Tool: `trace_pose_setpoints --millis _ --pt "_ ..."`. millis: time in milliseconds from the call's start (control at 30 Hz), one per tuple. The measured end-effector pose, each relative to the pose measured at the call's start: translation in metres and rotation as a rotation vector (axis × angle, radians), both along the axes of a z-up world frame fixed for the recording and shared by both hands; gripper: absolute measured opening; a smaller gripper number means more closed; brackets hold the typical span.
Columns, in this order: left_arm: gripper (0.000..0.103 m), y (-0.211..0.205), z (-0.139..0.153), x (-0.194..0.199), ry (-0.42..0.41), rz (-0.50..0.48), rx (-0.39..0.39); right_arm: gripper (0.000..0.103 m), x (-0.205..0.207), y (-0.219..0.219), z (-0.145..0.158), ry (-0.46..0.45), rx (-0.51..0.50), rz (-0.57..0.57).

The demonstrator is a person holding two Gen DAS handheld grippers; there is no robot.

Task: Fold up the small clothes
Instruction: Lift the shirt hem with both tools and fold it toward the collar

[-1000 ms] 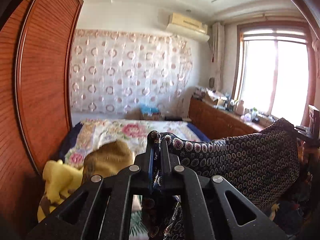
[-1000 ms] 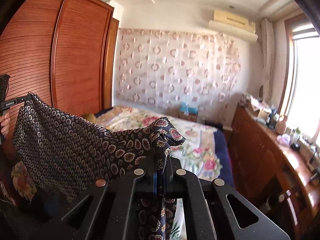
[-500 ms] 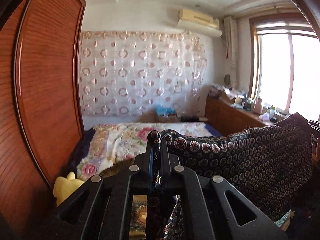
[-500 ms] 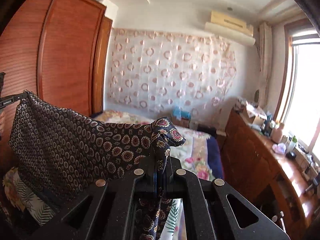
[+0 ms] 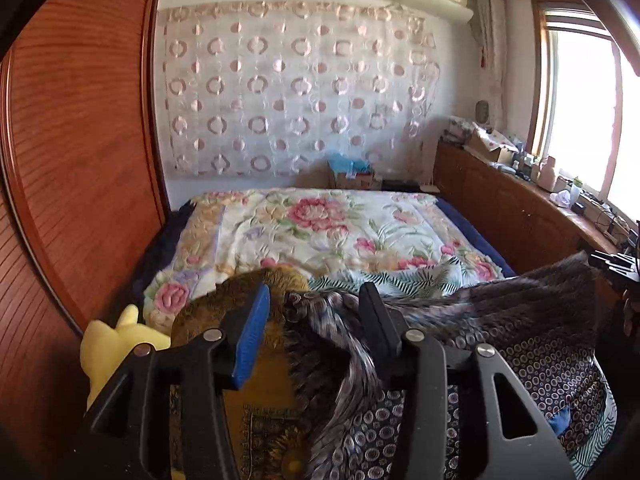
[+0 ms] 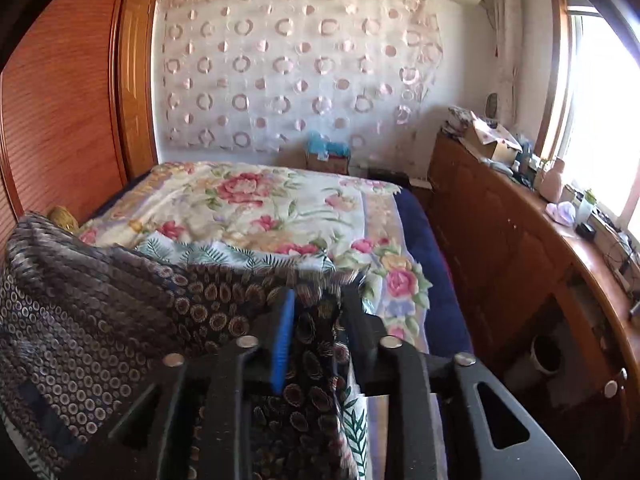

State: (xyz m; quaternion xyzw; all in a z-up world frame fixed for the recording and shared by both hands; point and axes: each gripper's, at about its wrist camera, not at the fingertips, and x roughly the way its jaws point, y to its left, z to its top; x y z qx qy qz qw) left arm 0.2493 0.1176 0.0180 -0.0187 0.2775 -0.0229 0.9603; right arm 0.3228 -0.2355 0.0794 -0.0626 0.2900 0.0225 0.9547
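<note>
Blurring patterned garment [image 5: 532, 332] between parted jaws

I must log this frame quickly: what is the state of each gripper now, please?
Left gripper: open, the dark patterned garment lies loose between its fingers.
Right gripper: open, the same garment hangs between its fingers, not clamped.

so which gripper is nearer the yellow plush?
Left. The yellow plush sits just beside the left gripper, low on its left. The right gripper is further right across the patterned garment.
</note>
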Motion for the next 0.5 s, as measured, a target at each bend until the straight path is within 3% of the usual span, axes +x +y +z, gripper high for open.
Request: trace_pose_setpoints --millis 67,133,200,400,500 --pt "0.06 -0.004 -0.004 -0.009 0.011 -0.022 -0.006 0.042 0.001 0.006 0.009 0.027 0.005 0.019" --pt "0.081 -0.011 -0.009 -0.017 0.024 -0.044 -0.009 0.044 0.0 -0.005 0.018 0.034 0.012 0.045" --pt "0.081 -0.018 -0.015 -0.027 0.064 -0.092 -0.041 0.044 -0.006 -0.008 0.019 0.047 0.008 0.052" --pt "0.081 -0.046 -0.038 -0.066 0.094 -0.133 -0.011 0.044 -0.084 -0.041 0.002 0.069 0.051 0.105" --pt "0.081 -0.054 -0.056 -0.077 0.135 -0.156 -0.012 0.044 -0.095 -0.051 -0.013 0.108 0.088 0.113"
